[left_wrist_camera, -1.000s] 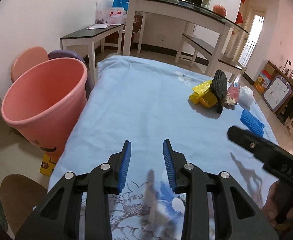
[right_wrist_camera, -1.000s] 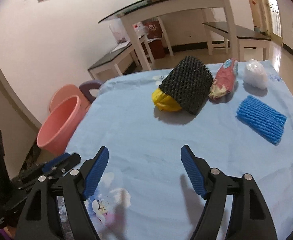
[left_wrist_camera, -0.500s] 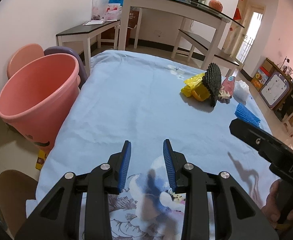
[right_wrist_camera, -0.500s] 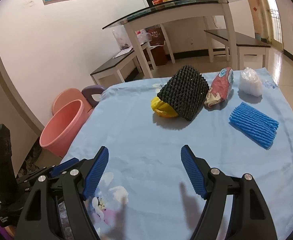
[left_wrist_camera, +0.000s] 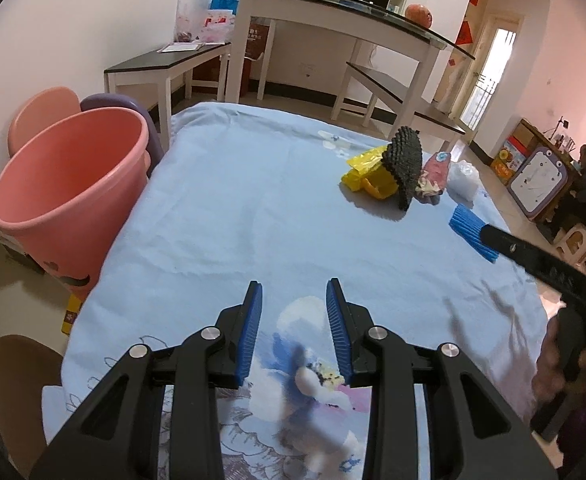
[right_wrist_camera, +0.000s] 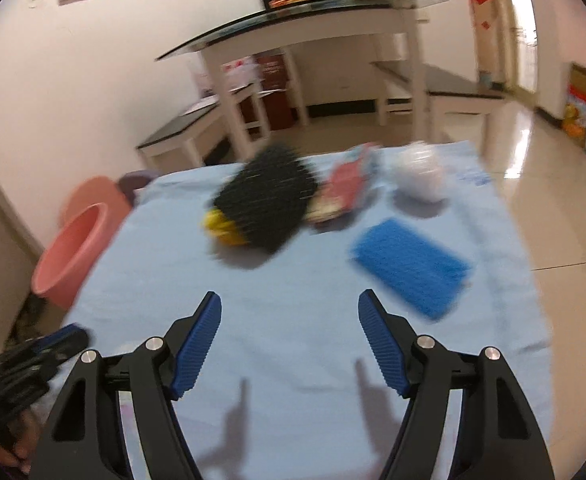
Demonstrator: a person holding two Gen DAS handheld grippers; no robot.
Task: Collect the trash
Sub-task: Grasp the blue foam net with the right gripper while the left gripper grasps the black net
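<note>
In the right wrist view, a pink bin [right_wrist_camera: 67,254] is standing at the left edge. The right gripper [right_wrist_camera: 289,338] is hanging wide open and empty at lower centre, black mesh [right_wrist_camera: 267,200] lying above it, blue foam netting [right_wrist_camera: 411,268] right. The left gripper [left_wrist_camera: 293,314] is gaping partway, holding nothing.

Both wrist cams tilting down over blue-clothed table [left_wrist_camera: 253,208], close to near edge. Left cam facing 12 o'clock, pink bucket [left_wrist_camera: 69,184] at 10. Right cam blurring. Both sharing black mesh [right_wrist_camera: 269,196].
</note>
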